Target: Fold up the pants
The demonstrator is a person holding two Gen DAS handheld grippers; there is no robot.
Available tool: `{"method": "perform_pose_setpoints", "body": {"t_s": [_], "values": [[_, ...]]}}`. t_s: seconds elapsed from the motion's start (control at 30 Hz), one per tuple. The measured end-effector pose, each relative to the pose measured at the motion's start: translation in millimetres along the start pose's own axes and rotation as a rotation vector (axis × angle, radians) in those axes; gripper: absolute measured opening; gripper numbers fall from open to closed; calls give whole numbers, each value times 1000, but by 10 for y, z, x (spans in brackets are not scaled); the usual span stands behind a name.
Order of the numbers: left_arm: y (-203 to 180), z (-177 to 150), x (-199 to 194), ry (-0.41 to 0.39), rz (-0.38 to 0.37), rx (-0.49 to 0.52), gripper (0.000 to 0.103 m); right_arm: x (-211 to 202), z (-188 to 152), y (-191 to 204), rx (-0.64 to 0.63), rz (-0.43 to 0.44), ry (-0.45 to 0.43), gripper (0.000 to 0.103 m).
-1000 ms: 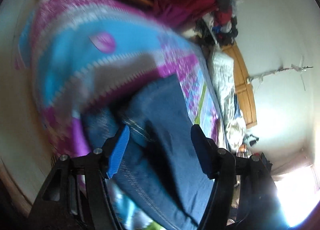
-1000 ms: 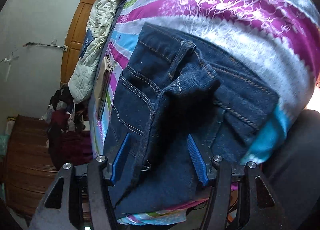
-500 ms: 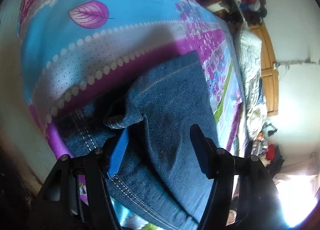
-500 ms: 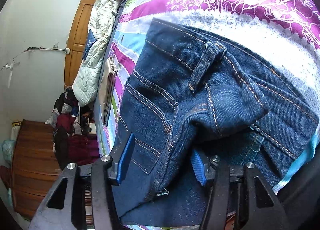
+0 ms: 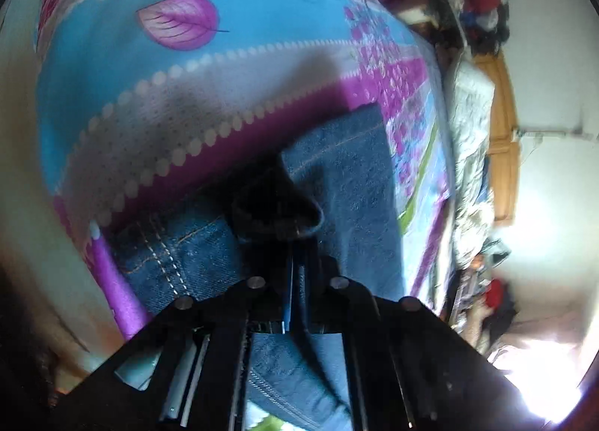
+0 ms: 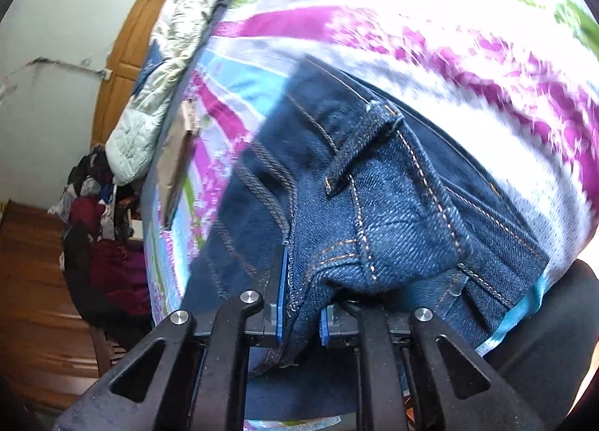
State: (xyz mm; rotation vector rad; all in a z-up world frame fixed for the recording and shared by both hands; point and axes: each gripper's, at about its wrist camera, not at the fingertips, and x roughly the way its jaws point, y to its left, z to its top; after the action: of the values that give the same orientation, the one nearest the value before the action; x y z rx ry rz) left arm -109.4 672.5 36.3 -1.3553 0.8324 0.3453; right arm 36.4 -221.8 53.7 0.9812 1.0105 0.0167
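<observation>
Both grippers are pinching denim. Left gripper (image 5: pixel 295 273) is showing its jaws pressed nearly together on a dark bunched fold of the jeans (image 5: pixel 348 206), at what is looking like a hem-side edge. Right gripper (image 6: pixel 301 303) is clamping a thick gathered wad at the waistband (image 6: pixel 374 184), right beside a belt loop (image 6: pixel 359 154), its blue pads (image 6: pixel 281 300) squeezing the cloth between them. From each tool the jeans are stretching forward and away, lying flat on the striped purple, blue and white bedsheet (image 5: pixel 187 101), long axis running between the two grips. Judging from this, the fold is turning on carrying one held end over toward the other; neither hand is looking clearly nearer. A pale quilted blanket (image 6: pixel 157 94) is lying well apart, along the bed's far edge.
</observation>
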Motion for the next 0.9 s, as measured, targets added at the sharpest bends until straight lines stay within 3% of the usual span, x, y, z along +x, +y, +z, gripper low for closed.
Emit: {"method": "perform_pose_setpoints", "body": {"t_s": [0.1, 0.27, 0.33, 0.43, 0.47, 0.53, 0.63, 0.7, 0.73, 0.8, 0.83, 0.87, 0.9], "values": [[-56, -41, -21, -21, 9, 40, 5, -123, 55, 195, -47, 35, -13, 17], [-200, -122, -263, -117, -56, 122, 3, -348, 71, 415, -114, 74, -38, 17], [-254, -142, -428, -171, -132, 148, 1, -412, 63, 446, -134, 89, -42, 17], [-278, -227, -984, -329, -334, 209, 0, -561, -11, 301, -121, 116, -29, 16], [-225, -275, -1118, -359, -360, 217, 0, -602, -50, 212, -117, 120, -22, 16], [9, -355, -1279, -391, -337, 215, 0, -612, -156, -3, -115, 100, 2, 16], [495, -441, -1115, -302, -194, 136, 0, -500, -279, -288, -92, 27, 43, 16], [536, -585, -947, -245, -196, 135, 0, -451, -282, -391, -56, 12, 32, 16], [484, -626, -875, -222, -204, 141, 7, -433, -257, -419, -41, 18, 24, 15], [307, -669, -735, -191, -217, 166, 35, -440, -189, -363, -53, 31, 9, 12], [222, -657, -675, -191, -193, 169, 70, -451, -156, -309, -74, 31, -3, 12], [141, -619, -600, -194, -134, 158, 93, -467, -129, -247, -94, 32, -13, 11], [87, -577, -534, -191, -83, 147, 93, -475, -107, -207, -107, 33, -21, 11]]}}
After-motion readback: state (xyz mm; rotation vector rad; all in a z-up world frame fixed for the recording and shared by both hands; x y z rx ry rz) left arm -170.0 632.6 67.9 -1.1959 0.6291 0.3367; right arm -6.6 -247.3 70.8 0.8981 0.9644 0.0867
